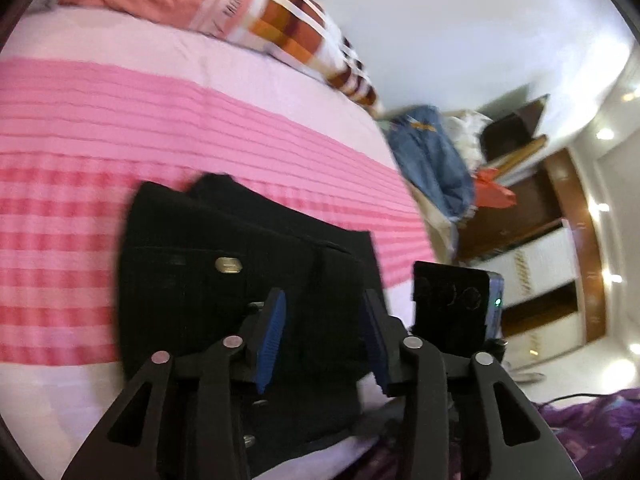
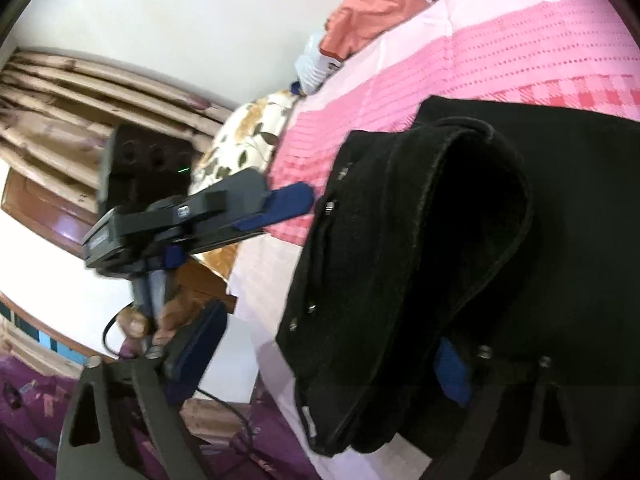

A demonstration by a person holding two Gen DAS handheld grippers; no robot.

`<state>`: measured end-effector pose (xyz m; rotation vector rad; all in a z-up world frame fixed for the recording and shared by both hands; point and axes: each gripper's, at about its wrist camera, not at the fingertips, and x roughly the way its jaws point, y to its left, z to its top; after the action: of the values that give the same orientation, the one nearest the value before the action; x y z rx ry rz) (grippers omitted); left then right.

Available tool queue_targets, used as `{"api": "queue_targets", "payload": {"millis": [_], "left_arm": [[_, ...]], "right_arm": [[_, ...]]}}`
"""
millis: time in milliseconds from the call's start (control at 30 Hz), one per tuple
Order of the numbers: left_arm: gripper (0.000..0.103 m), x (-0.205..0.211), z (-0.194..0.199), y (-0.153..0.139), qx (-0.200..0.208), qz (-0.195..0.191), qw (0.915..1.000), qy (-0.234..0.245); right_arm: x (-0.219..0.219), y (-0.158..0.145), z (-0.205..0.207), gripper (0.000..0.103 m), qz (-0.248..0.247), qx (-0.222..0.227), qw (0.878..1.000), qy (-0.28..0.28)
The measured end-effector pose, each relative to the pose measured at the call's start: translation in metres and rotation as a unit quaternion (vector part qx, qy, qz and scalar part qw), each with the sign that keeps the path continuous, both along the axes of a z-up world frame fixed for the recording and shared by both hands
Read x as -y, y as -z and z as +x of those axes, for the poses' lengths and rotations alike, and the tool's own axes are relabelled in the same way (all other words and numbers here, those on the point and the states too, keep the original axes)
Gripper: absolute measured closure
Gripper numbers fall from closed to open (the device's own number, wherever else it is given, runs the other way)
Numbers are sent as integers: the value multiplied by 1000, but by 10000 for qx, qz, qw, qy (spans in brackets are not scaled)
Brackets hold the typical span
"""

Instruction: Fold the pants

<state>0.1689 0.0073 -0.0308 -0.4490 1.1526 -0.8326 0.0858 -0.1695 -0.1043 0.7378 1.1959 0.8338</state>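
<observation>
Black pants (image 1: 240,280) lie folded on a pink striped bedspread (image 1: 200,120), waistband nearest the person. The left gripper (image 1: 324,336) hovers over them, its jaws partly apart and empty. The right gripper (image 2: 320,356) stands fairly wide, the waistband's loose edge bulging between its pads (image 2: 196,348), unpinched. The next fold likely calls for flattening that bulge first.

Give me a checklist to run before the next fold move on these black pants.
1. Left tongs free of cloth: ok, open above the pants.
2. Right tongs gripping the waistband: not ok, one pad stands clear.
3. Waistband flat: not ok, it humps up.
4. Pants resting on the bedspread: ok.
5. Leg edges aligned: cannot tell, hidden.
</observation>
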Motion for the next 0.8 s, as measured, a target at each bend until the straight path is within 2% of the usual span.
{"api": "queue_targets", "payload": {"millis": [33,67,133,167,300,400,500,633,700,800], "left_arm": [[61,-10,-3,-1,43,20,9999,-155],[60,-19,-5,0,44,-1,9996,-289],[57,-38,-11,1,89,130,9978,-648],[56,-46,-15,1,163,266,9963,-797],[50,-63,-28,10,233,721,9907,-1133],[49,-72,-36,20,-32,650,9894,-1296],[48,-70,-42,20,4,690,9884,-1352],[43,-43,-47,18,130,826,9902,-1115],[42,-23,-48,19,156,906,9915,-919],[42,1,-50,25,163,997,9928,-638]], "right_arm": [[1,4,3,52,-77,-103,9999,19],[5,8,5,71,-67,-264,9996,91],[11,13,8,84,76,-492,9985,209],[13,11,8,86,39,-507,9984,263],[23,2,4,89,133,-473,9977,473],[44,-12,2,89,303,-345,9968,647],[77,-24,-1,89,297,-255,9954,869],[133,-18,-10,89,95,-295,9900,1377],[163,-4,-17,89,126,-508,9837,1718],[186,13,-27,89,126,-729,9782,1938]]}}
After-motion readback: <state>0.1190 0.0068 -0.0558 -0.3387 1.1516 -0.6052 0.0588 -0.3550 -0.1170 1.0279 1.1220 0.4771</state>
